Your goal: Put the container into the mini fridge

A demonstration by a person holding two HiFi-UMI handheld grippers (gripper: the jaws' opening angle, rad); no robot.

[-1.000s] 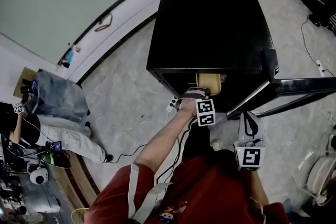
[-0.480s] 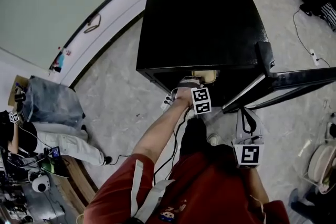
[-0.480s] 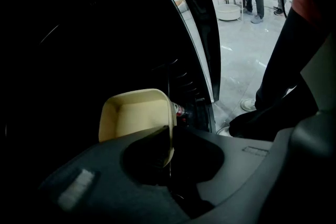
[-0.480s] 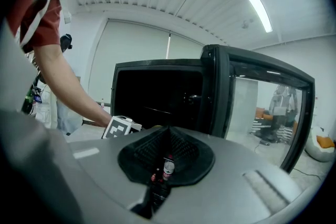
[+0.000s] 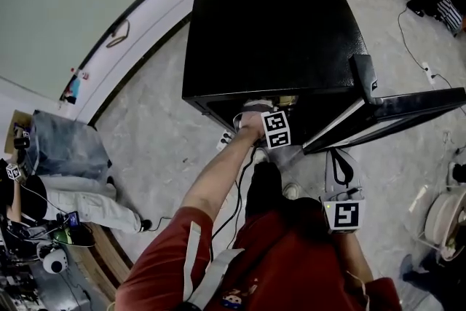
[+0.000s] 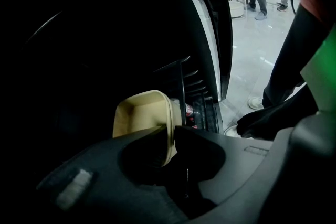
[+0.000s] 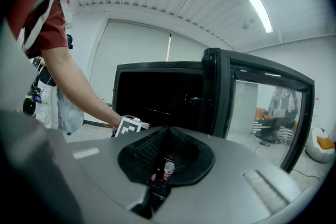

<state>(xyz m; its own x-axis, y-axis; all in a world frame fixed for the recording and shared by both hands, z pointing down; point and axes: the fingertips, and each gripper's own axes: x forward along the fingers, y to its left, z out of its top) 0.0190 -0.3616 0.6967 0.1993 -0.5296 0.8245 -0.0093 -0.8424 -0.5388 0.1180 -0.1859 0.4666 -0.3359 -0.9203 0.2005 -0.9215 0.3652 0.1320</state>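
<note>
Left gripper (image 6: 170, 136) fingers pinched the thin rim of the beige container (image 6: 139, 115) inside the mini fridge (image 5: 269, 33); it looked light, stiff plastic. Right gripper (image 7: 167, 134) fingers sat together, empty.

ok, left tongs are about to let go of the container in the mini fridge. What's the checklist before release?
1. Door open: ok. It stands swung wide at the right of the mini fridge.
2. Grip: ok. Left tongs are shut on the rim of the beige container.
3. Container past the opening: ok. It sits against the dark interior.
4. Container supported from below: cannot tell. The interior is too dark.
5. Container level: cannot tell.
6. Right tongs out of the way: ok. They are shut, empty and not touching the door.
</note>
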